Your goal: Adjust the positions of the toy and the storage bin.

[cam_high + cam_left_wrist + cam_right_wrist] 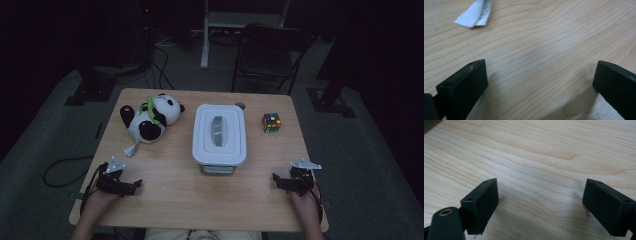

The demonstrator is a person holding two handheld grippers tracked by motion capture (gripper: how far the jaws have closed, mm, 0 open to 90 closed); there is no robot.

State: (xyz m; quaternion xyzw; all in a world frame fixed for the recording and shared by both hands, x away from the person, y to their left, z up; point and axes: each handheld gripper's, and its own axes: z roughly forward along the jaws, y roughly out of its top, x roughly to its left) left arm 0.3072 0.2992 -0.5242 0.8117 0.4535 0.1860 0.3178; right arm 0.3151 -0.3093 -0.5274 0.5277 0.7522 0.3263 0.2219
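Currently both hands rest near the table's [200,210] front edge, so the work looks to be at its very start, with nothing picked up yet. Toward the front-left corner, the left hand-held gripper [136,184] lies low on the wood, its jaws wide apart with only bare grain between them; the same shows in the left gripper view [539,82], where a white fabric tag [474,13] lies farther off. That tag belongs to the panda toy [150,117] lying near the back-left corner. A lidded white box [220,135] sits at the middle, and a puzzle cube [271,122] stands toward the right edge. Near the front-right corner, the right hand-held gripper [275,178] is likewise spread open and empty. I judge the next move calls for lifting 1 gripper and carrying it forward to the closest thing, likely the panda or the box lid.
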